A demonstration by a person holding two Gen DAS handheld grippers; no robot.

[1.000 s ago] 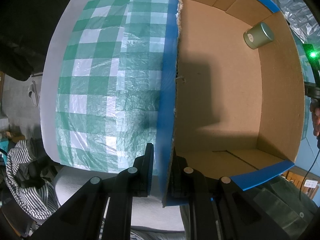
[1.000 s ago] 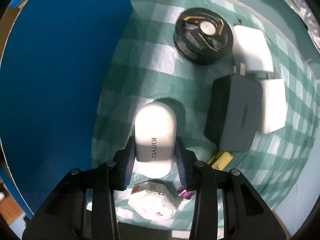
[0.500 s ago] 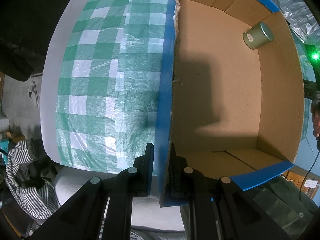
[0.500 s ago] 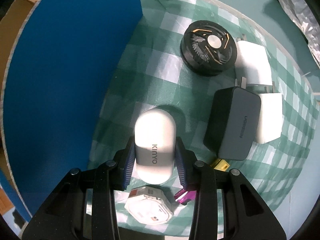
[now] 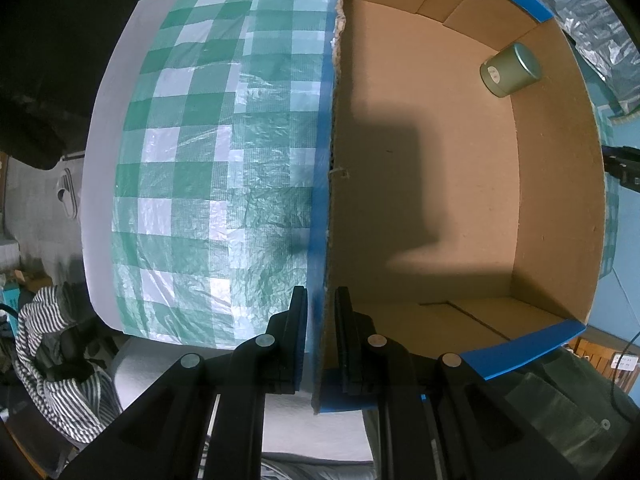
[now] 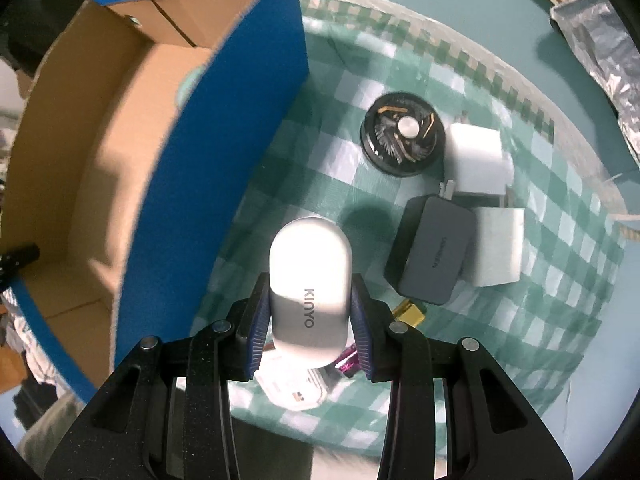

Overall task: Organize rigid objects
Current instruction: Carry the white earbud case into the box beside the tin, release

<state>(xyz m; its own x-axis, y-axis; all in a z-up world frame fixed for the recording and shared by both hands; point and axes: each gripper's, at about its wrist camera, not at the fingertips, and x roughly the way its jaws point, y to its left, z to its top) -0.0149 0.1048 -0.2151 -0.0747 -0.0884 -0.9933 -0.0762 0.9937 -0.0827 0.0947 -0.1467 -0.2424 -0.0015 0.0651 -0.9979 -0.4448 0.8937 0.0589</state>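
Note:
My right gripper (image 6: 310, 312) is shut on a white KINYO case (image 6: 308, 280) and holds it above the checked cloth, beside the blue outer wall of the cardboard box (image 6: 208, 168). My left gripper (image 5: 322, 316) is shut on the box's near wall (image 5: 326, 208). Inside the box a grey-green metal cylinder (image 5: 510, 70) lies in the far right corner. On the cloth lie a black round fan (image 6: 402, 134), two white chargers (image 6: 476, 160) and a dark grey charger (image 6: 432, 254).
Under the held case lie a white labelled pack (image 6: 296, 390), a magenta piece (image 6: 346, 362) and a yellow piece (image 6: 410, 312). The green checked cloth (image 5: 208, 160) covers the table left of the box. Striped fabric (image 5: 52, 360) lies below the table edge.
My right gripper has risen with the KINYO case and swung left, so the box's open inside now shows. The left gripper and the box have barely moved.

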